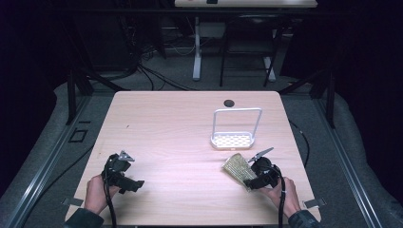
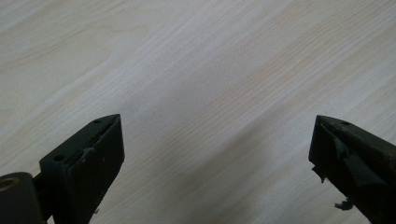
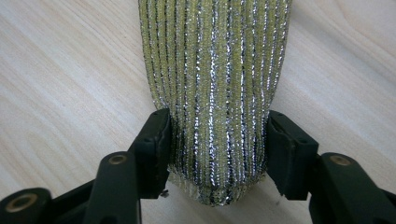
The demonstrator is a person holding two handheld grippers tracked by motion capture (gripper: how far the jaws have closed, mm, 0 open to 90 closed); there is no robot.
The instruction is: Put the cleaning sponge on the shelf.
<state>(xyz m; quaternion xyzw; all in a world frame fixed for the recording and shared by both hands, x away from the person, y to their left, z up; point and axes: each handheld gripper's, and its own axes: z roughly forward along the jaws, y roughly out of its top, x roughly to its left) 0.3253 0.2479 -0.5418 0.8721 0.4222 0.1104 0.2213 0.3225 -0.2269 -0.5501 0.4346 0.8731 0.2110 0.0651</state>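
Two tongs show from above: the left tongs (image 1: 135, 184) sit low on the worktop (image 1: 176, 128), and the right tongs (image 1: 248, 178) hold a sparkly sponge (image 1: 239, 168) near a white rack (image 1: 235, 130). Left tongs (image 2: 215, 154) gape wide over bare wood. Right tongs (image 3: 217, 140) squeeze the sponge (image 3: 215, 70), which I think goes in the rack next, so lift it first.

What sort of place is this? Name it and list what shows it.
Probably a lab or recording workspace, not a kitchen: a bare wooden table between metal rails, loose cables on grey carpet, another desk's legs behind, dark surroundings.
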